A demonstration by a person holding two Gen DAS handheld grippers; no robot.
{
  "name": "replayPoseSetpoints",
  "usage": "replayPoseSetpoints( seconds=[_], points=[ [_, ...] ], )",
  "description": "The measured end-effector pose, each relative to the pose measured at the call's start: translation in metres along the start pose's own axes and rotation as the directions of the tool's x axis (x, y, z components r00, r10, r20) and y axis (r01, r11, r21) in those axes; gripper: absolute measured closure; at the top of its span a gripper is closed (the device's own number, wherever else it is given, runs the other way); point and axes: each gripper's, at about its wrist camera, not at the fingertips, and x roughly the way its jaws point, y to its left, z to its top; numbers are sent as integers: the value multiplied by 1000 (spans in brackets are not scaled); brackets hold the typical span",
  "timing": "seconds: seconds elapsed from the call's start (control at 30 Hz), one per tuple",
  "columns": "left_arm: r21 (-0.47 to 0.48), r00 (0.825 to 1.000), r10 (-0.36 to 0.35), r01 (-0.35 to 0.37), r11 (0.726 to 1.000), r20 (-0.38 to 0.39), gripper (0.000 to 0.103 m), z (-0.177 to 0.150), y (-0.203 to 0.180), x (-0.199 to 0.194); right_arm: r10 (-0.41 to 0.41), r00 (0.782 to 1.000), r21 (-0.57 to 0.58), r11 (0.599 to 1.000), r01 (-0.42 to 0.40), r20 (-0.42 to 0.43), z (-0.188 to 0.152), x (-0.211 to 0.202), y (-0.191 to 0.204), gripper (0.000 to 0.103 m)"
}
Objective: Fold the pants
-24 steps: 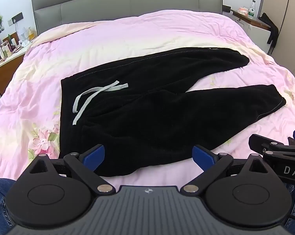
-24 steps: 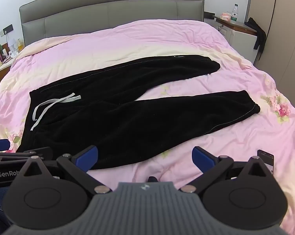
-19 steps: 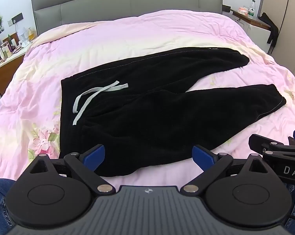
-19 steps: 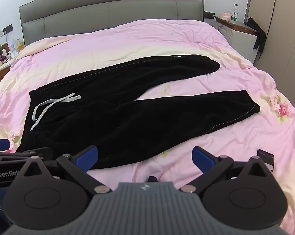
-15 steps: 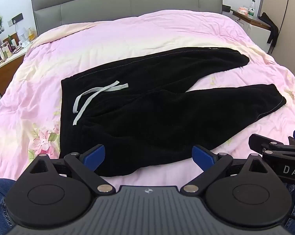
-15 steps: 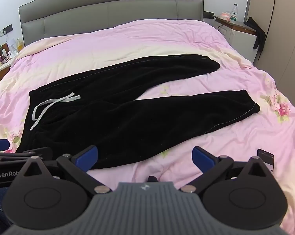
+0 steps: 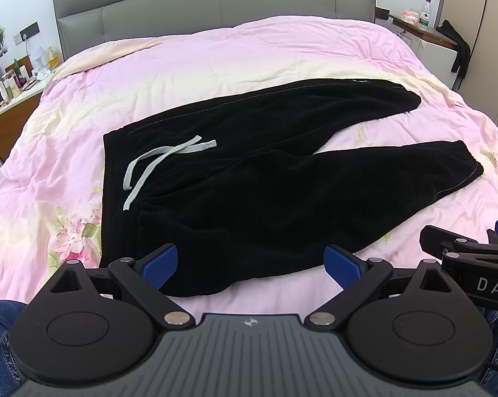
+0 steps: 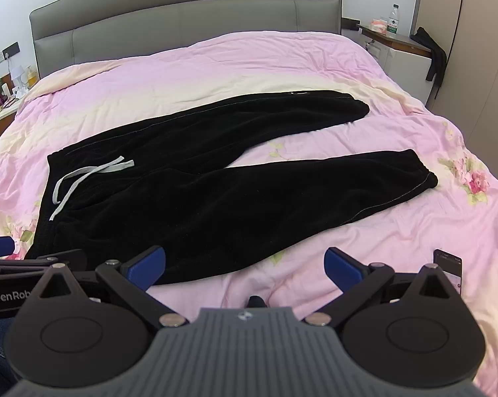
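Black pants [image 7: 265, 192] lie flat on the pink bedspread [image 7: 216, 76], waistband at the left with a grey drawstring [image 7: 159, 162], both legs spread toward the right. They also show in the right wrist view [image 8: 199, 188]. My left gripper [image 7: 250, 263] is open and empty, held just above the near edge of the pants. My right gripper [image 8: 245, 264] is open and empty, over the near bedspread beside the pants' lower edge. Each gripper shows at the edge of the other's view.
A grey headboard [image 7: 216, 3] stands at the far end. Nightstands with small items stand at the left [image 7: 14, 92] and right [image 8: 391, 39]. A phone [image 8: 447, 266] lies on the bedspread near my right gripper.
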Motion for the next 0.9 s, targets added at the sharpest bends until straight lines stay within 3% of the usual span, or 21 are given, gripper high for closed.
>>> replayPoseSetpoints(
  seconds=[0.9],
  points=[
    [2, 1000, 3, -3, 1000, -2, 0, 0, 0, 0, 1, 1000, 1, 1000, -1, -2, 0, 3, 0, 5]
  ],
)
